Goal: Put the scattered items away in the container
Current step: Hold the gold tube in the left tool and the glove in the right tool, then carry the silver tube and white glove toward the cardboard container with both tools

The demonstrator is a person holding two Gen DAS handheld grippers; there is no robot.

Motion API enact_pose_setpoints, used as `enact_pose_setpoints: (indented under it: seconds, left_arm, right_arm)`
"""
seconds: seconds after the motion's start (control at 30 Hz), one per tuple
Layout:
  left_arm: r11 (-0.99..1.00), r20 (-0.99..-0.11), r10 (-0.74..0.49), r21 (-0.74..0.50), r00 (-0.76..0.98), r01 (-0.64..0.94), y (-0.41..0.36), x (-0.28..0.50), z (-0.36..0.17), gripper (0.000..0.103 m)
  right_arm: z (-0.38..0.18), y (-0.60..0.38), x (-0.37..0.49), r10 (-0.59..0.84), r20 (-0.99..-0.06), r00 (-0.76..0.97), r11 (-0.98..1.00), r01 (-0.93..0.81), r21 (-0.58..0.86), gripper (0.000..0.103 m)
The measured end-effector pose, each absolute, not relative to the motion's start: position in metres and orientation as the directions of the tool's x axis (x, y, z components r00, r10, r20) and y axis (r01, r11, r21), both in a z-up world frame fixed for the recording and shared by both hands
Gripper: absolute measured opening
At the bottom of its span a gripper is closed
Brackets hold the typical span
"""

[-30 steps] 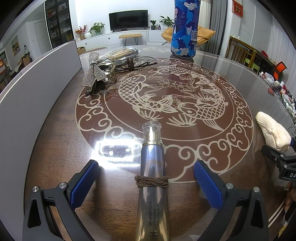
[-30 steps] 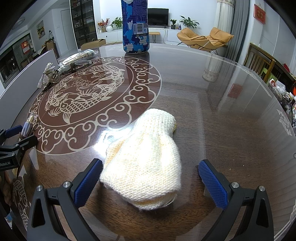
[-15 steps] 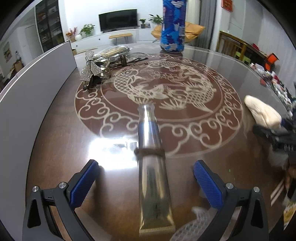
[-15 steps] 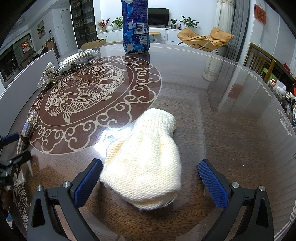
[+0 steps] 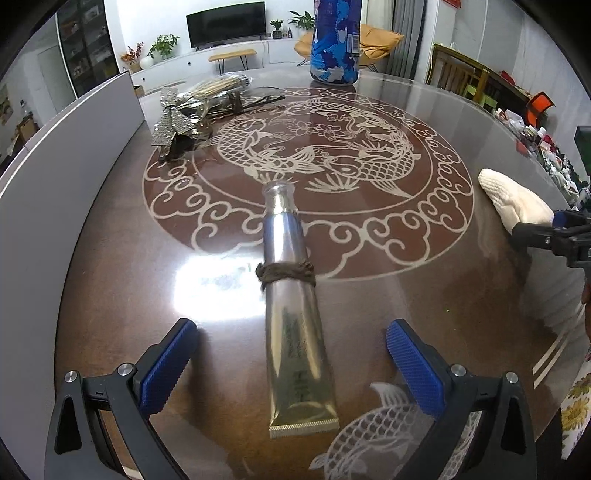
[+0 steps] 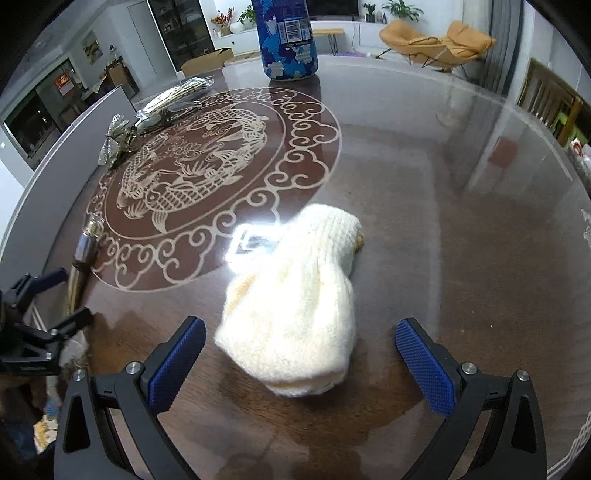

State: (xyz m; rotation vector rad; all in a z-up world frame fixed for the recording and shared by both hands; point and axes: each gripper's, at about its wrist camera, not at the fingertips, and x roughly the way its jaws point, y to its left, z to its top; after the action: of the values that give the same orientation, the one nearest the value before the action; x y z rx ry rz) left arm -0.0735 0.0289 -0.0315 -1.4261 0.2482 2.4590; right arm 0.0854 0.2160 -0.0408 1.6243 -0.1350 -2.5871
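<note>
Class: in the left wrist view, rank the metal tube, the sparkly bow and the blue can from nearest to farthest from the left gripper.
1. Metal tube: lying between the left gripper fingers.
2. Sparkly bow: far left.
3. Blue can: far edge, upright.

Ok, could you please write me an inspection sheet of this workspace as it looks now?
Surface: round glossy table with fish pattern, strong glare.
Job's things: silver tube with brown hair tie; cream knitted item; sparkly bow; blue can standing upright at the far edge.
Clutter: plastic-wrapped bundle beside the bow.
Grippers: left gripper open around the tube; right gripper open around the knitted item.
Cables: nothing seen.
Surroundings: living room, television, orange chairs.
</note>
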Motion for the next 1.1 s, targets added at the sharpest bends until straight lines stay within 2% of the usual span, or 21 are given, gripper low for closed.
enact_pose_setpoints:
  seconds: [0.07, 0.1, 0.13, 0.17, 0.2, 0.23, 0.3, 0.57, 0.8, 1.1]
  left_arm:
    - [-0.944, -0.868, 0.160, 0.005, -0.469, -0.331, 0.033, -0.076, -0.031, 0.103]
    - [-0.944, -0.866, 0.162, 0.005, -0.474, -0.331, 0.034, -0.077, -0.031, 0.098]
    - [-0.944, -0.862, 0.164, 0.005, -0.480, -0.330, 0.035, -0.076, -0.029, 0.088]
    - [-0.944, -0.858, 0.165, 0.005, -0.487, -0.329, 0.035, -0.076, -0.027, 0.081]
    - [-0.945, -0.853, 0.168, 0.004, -0.494, -0.328, 0.034, -0.075, -0.025, 0.066]
    - [-0.944, -0.851, 0.171, 0.002, -0.497, -0.329, 0.033, -0.074, -0.023, 0.048]
    - [-0.940, -0.852, 0.182, -0.005, -0.491, -0.340, 0.030, -0.072, -0.020, 0.026]
    - [-0.934, -0.839, 0.264, -0.098, -0.476, -0.345, 0.009, -0.050, -0.013, 0.026]
    - [-0.935, -0.815, 0.288, -0.124, -0.503, -0.333, -0.007, -0.033, -0.002, 0.026]
    - [-0.931, -0.851, 0.271, -0.114, -0.449, -0.346, -0.013, -0.026, -0.018, 0.026]
  right_arm:
    - [-0.038, 0.213, 0.079, -0.124, -0.896, -0.427, -0.992, 0.030, 0.123, 0.103]
    - [-0.038, 0.212, 0.075, -0.125, -0.898, -0.422, -0.992, 0.031, 0.123, 0.102]
    - [-0.038, 0.210, 0.072, -0.118, -0.901, -0.418, -0.993, 0.029, 0.117, 0.095]
    - [-0.038, 0.209, 0.070, -0.110, -0.904, -0.414, -0.994, 0.025, 0.110, 0.078]
    - [-0.039, 0.209, 0.067, -0.110, -0.908, -0.404, -0.994, 0.022, 0.111, 0.065]
    - [-0.039, 0.209, 0.066, -0.109, -0.911, -0.397, -0.994, 0.019, 0.110, 0.058]
    - [-0.038, 0.208, 0.068, -0.112, -0.911, -0.397, -0.993, 0.022, 0.112, 0.056]
    - [-0.015, 0.194, 0.094, -0.166, -0.882, -0.442, -0.986, 0.089, 0.141, 0.054]
    - [-0.008, 0.164, 0.109, -0.214, -0.871, -0.442, -0.973, 0.174, 0.151, 0.054]
    - [-0.022, 0.137, 0.117, -0.232, -0.896, -0.380, -0.958, 0.246, 0.144, 0.054]
